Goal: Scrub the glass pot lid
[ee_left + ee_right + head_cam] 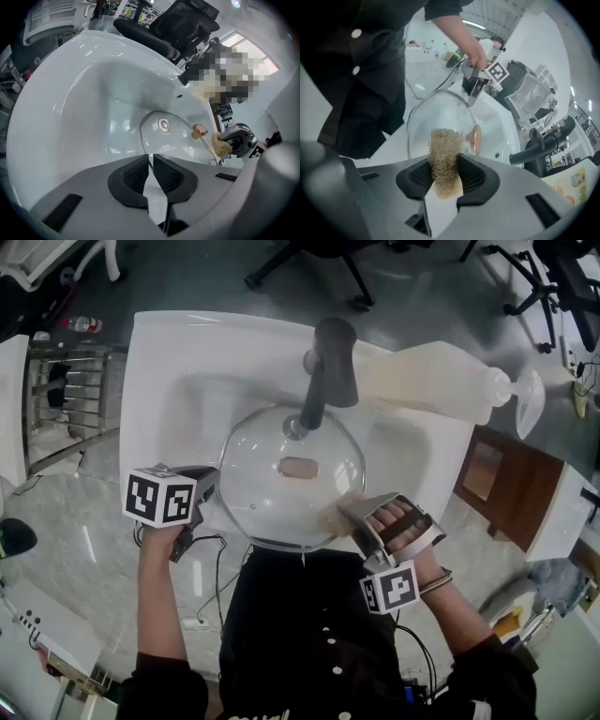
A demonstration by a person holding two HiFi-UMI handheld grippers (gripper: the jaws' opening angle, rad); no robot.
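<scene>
A clear glass pot lid [291, 479] with a copper knob [298, 467] is held tilted over the white sink basin [197, 390]. My left gripper [214, 486] is shut on the lid's left rim; in the left gripper view the glass edge [151, 161] runs between the closed pads. My right gripper [349, 512] is shut on a tan fibrous scrubber [445, 154]. The scrubber [336, 510] rests against the lid's near right edge. The right gripper view looks across the lid [436, 112] to the knob [476, 138] and the left gripper [474, 96].
A dark faucet [323, 371] arches over the lid from the back of the sink. A cream bottle-like object [431, 381] lies on the sink's right rim. A metal rack [66, 390] stands left, a brown cabinet [497, 484] right. The drain [164, 124] shows through the glass.
</scene>
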